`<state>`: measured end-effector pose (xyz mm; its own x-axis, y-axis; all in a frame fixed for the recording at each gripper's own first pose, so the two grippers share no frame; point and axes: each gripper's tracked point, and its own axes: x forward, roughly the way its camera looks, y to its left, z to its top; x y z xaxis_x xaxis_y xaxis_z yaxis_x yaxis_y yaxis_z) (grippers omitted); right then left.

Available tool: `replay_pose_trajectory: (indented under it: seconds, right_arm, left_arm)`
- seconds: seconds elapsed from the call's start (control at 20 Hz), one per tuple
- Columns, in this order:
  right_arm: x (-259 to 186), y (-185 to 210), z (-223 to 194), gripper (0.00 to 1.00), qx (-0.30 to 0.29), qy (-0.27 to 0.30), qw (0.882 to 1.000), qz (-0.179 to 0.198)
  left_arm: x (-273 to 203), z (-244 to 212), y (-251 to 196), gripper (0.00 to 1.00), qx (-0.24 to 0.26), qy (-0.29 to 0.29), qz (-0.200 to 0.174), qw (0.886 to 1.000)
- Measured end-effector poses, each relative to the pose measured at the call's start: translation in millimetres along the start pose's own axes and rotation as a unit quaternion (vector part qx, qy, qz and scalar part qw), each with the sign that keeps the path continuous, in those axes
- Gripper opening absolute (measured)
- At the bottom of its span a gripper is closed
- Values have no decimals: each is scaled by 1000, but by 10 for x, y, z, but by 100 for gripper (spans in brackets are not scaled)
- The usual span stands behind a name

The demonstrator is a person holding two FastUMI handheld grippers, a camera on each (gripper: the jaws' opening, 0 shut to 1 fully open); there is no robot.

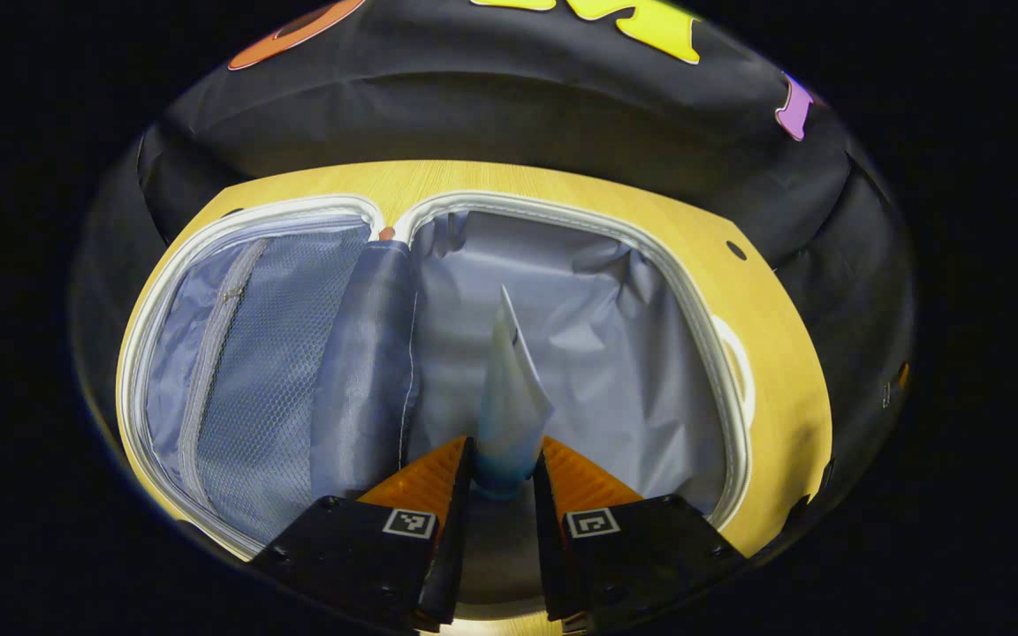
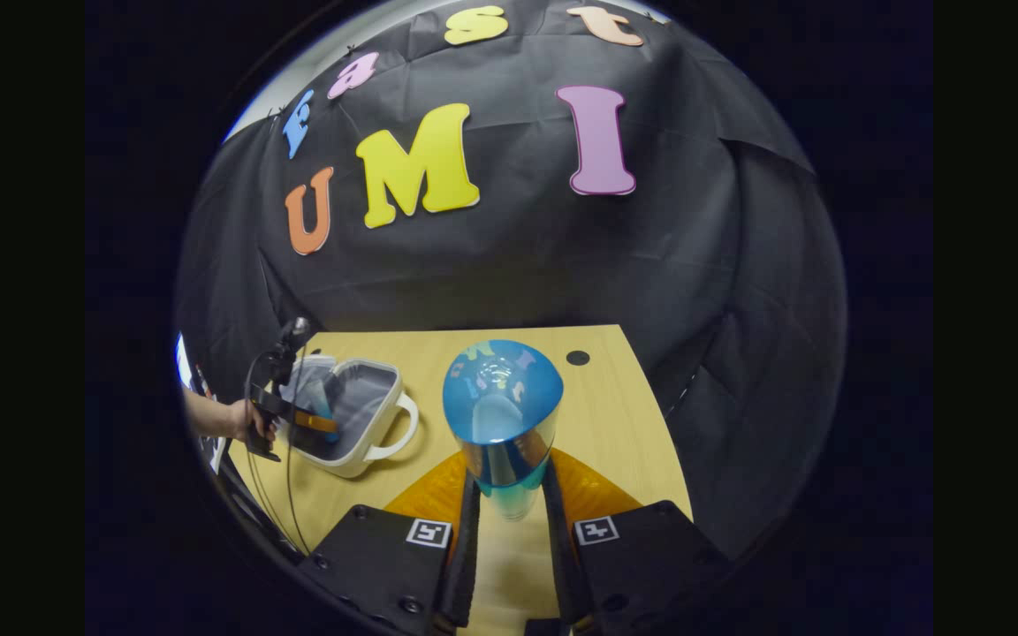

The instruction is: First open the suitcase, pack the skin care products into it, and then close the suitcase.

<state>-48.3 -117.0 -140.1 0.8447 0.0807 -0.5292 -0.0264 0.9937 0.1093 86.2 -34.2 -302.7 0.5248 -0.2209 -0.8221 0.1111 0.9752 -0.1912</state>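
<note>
Suitcase [image 1: 438, 203], white-rimmed, grey-lined, open; left tool [image 1: 504, 473] clamps pale blue tube [image 1: 509, 397] above it, right tool [image 2: 509, 490] clamps blue-capped clear bottle [image 2: 503, 415] beside it. Risk: tube may slip early from its narrow grip.

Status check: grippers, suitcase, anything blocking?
Left gripper shut on pale squeeze tube over open grey-lined white suitcase. Right gripper shut on blue-capped clear bottle. Nothing blocking.

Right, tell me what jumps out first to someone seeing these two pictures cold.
In the left gripper view, the open suitcase with its grey lining spreads across the wooden table, and the left gripper is shut on a pale tube above it. In the right gripper view, the right gripper clamps a clear blue bottle over the table, the suitcase lying off to the left.
</note>
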Motion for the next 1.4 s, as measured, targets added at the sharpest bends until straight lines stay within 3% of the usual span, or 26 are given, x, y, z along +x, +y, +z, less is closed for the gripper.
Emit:
replay_pose_trajectory:
  seconds: [0.1,0.15,0.2,0.35,0.4,0.45,0.65,0.7,0.8,0.9,1.0,1.15,1.25,1.3,1.35,1.4]
  right_arm:
    - [-56,95,62,31,-1,-9,1000,2]
    - [-63,149,74,34,-2,-10,1000,5]
    - [-73,201,79,31,-4,-11,1000,9]
    - [-88,328,113,31,-5,-15,1000,16]
    - [-96,366,114,31,-2,-15,1000,18]
    - [-106,402,135,31,-1,-16,1000,20]
    - [-74,595,101,31,-17,-8,999,34]
    - [-50,656,73,34,-18,-1,999,38]
    - [-4,828,20,34,-19,12,998,52]
    - [37,1052,29,34,-32,17,997,71]
    - [108,1352,64,31,-53,20,993,101]
    - [358,1762,21,34,-53,46,988,141]
    - [607,2043,27,34,-55,62,984,156]
    - [770,2175,-10,31,-58,71,982,163]
    - [961,2348,-59,34,-59,85,979,173]
    - [1152,2534,-113,34,-59,100,976,184]
  left_arm:
    - [32,13,15,39,-2,20,2,1000]
    - [57,29,24,46,-7,32,6,999]
    - [72,57,22,40,-9,40,11,999]
    - [160,47,91,42,9,69,39,997]
    - [187,48,89,48,12,75,45,996]
    - [181,57,71,42,16,76,47,996]
    - [193,49,63,44,19,77,52,996]
    - [190,52,24,47,14,73,45,996]
    - [169,56,-9,70,11,68,40,997]
    - [109,68,-19,72,5,62,42,997]
    - [-54,158,-64,74,-5,33,35,999]
    - [-584,292,-167,78,-50,-56,3,997]
    - [-1023,354,-94,81,-76,-136,4,988]
    - [-1237,349,0,87,-83,-174,9,981]
    - [-1378,307,101,99,-92,-204,20,974]
    - [-1493,183,191,99,-107,-209,22,972]
